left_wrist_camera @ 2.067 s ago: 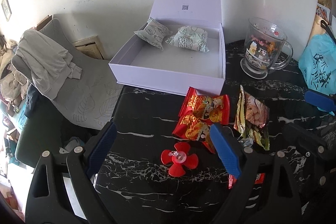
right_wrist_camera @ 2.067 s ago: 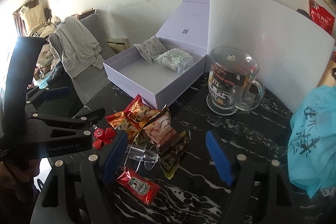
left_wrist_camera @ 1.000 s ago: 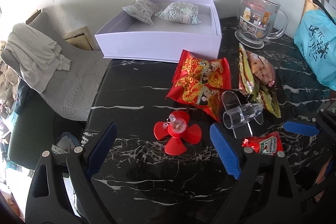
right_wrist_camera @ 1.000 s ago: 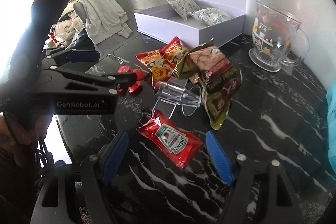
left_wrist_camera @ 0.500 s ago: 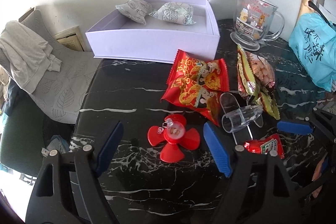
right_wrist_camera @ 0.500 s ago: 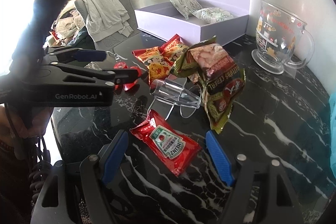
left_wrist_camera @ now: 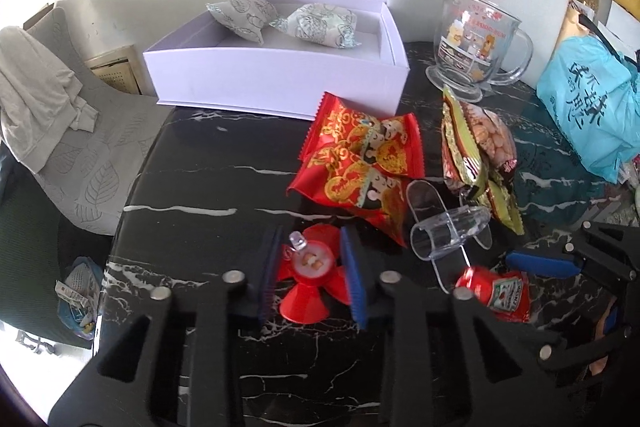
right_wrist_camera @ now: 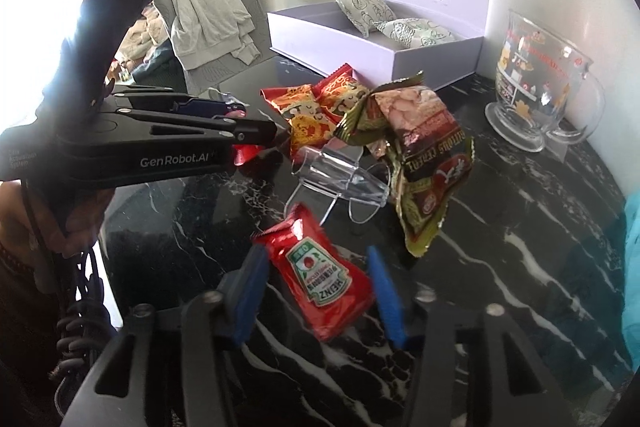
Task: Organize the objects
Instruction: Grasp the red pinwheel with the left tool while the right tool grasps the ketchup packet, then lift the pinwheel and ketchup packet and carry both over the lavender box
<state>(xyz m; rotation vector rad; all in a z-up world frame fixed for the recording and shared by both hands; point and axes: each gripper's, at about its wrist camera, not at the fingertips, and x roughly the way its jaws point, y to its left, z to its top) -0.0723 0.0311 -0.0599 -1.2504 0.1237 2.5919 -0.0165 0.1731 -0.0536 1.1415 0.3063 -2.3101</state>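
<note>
On the black marble table (left_wrist_camera: 200,187), my left gripper (left_wrist_camera: 309,251) is shut on a red toy fan (left_wrist_camera: 304,303), its blue pads against the clear hub. From the right wrist view the left gripper (right_wrist_camera: 250,117) reaches in from the left, with a red fan blade (right_wrist_camera: 245,153) showing under it. My right gripper (right_wrist_camera: 316,267) is closing on a red ketchup packet (right_wrist_camera: 324,291). Its pads touch the packet's long edges and the far end is crumpled up. The ketchup packet (left_wrist_camera: 500,295) also shows under a blue right pad (left_wrist_camera: 540,263).
An open white box (left_wrist_camera: 280,87) at the back holds two patterned pouches (left_wrist_camera: 320,25). Red snack packs (left_wrist_camera: 360,163), a green snack bag (left_wrist_camera: 476,147) and a clear plastic holder (left_wrist_camera: 448,231) lie mid-table. A glass mug (left_wrist_camera: 476,39) and blue bag (left_wrist_camera: 592,107) stand right. A grey chair (left_wrist_camera: 80,147) sits left.
Both grippers' jaws have closed in from wide open: the left onto the red fan's hub, the right against the ketchup packet, which has turned and crumpled at its far end.
</note>
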